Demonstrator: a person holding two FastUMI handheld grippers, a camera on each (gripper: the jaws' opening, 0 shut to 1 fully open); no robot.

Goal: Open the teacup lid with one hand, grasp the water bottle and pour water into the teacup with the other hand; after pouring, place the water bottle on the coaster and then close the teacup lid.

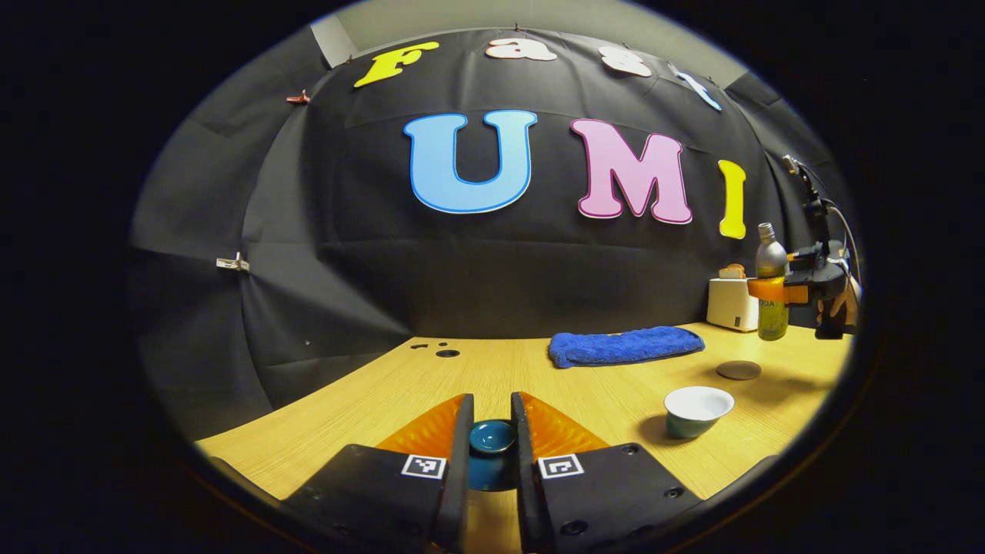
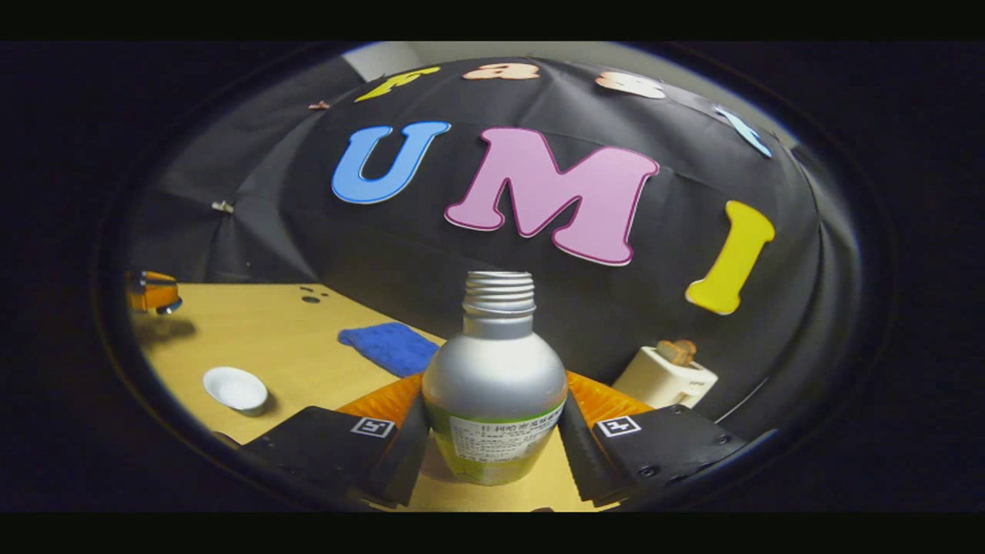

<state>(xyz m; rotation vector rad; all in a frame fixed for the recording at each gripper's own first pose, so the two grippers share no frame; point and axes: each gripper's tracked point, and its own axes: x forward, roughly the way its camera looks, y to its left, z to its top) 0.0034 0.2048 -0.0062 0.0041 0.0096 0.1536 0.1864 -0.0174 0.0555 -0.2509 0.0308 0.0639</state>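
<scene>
While left gripper (image 1: 492, 431) pinches lid (image 1: 492, 437) between its fingers, above near table (image 1: 369, 400) | right gripper (image 2: 492, 438) clamps bottle (image 2: 494, 385) upright, lifted far right | cup (image 1: 696, 410) open, right of lid | coaster (image 1: 739, 370) beyond cup

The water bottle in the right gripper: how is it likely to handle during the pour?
The water bottle has a smooth metallic shoulder, so it may slip if gripped loosely. The right gripper clamps its labelled body, probably a firmer hold. Its neck is uncapped, so tilting should spill readily.
</scene>
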